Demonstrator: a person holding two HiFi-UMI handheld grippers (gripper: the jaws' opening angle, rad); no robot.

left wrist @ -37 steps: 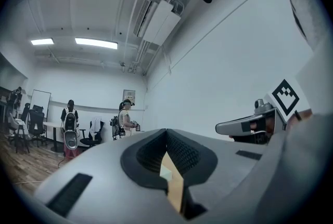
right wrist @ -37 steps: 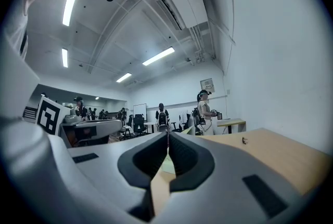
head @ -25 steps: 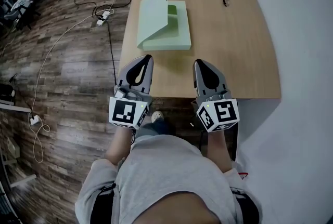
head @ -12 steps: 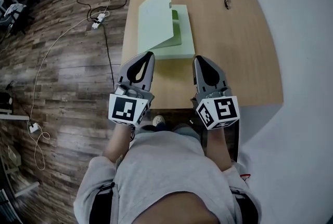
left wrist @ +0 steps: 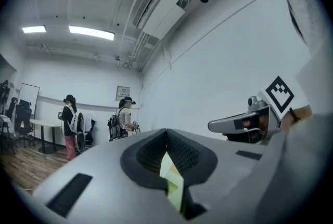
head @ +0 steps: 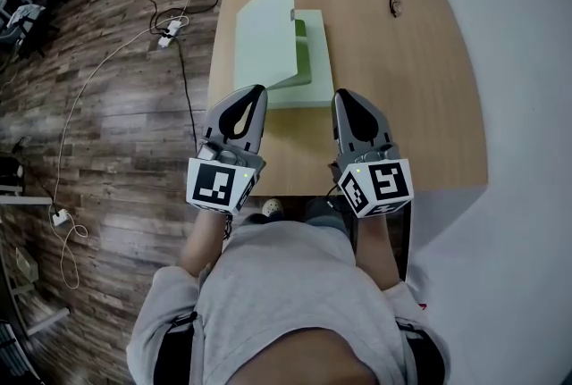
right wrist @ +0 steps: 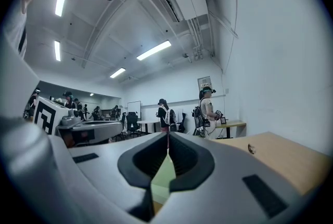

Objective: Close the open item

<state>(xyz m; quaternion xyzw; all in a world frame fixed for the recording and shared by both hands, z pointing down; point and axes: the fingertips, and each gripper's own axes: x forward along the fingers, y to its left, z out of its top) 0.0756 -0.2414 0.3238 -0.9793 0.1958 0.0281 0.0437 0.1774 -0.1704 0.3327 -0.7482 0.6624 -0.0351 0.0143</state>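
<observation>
Since a second ago we have brought both grippers forward. The strip of bare table (head: 402,97) that lay between their tips and the pale green box (head: 313,53) has closed up. In the head view the left gripper (head: 256,92) and the right gripper (head: 342,96) sit right at the box's near edge; we cannot tell whether they touch it. The box stands on the far left part of the table, its lid (head: 266,35) tilted up over its left side. Only the gripper views face the jaws: both pairs are pressed together at the tips, pinching nothing, with a sliver of green behind the hollow. Those views also show people (left wrist: 69,125) standing across the room. Farther right on the table lies a small dark object (head: 394,4).
</observation>
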